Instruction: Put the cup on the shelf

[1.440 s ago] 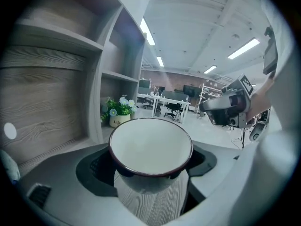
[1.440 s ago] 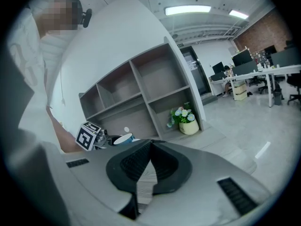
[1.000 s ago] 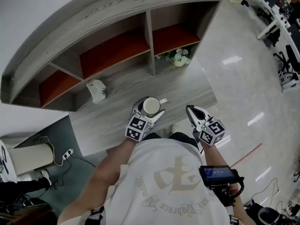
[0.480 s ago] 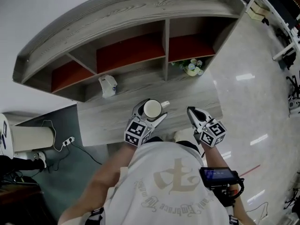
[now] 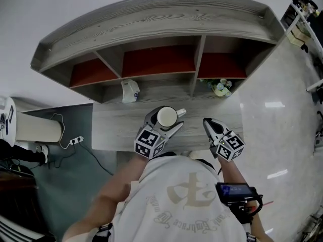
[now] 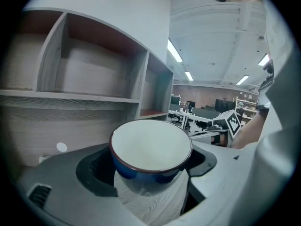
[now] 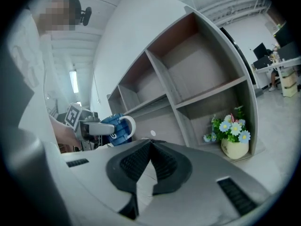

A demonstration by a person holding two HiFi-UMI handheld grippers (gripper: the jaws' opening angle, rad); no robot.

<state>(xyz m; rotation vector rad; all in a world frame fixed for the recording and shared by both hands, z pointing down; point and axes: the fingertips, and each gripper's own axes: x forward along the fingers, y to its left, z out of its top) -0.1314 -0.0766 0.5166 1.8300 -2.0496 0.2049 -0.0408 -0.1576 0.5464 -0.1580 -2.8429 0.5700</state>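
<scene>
The left gripper [image 5: 165, 120] clasps the blue, white-lined cup [image 6: 150, 147] by its sides, just in front of the shelf [image 5: 161, 19] and lower than its red-backed compartments. The jaws cover the cup's lower half, so its base is hidden. The right gripper [image 5: 208, 123] hangs before the shelf too, jaws pressed together on nothing. In the shelf's lowest bays sit a flower pot [image 5: 220, 87] and a small white object [image 5: 129, 91] too small to identify.

left gripper [image 5: 165, 121]: centre of frame, pointing up-frame, jaws spread wide and clamped on the cup [image 5: 167, 116]. right gripper [image 5: 208, 124]: just right of centre, jaws together, nothing between them.
</scene>
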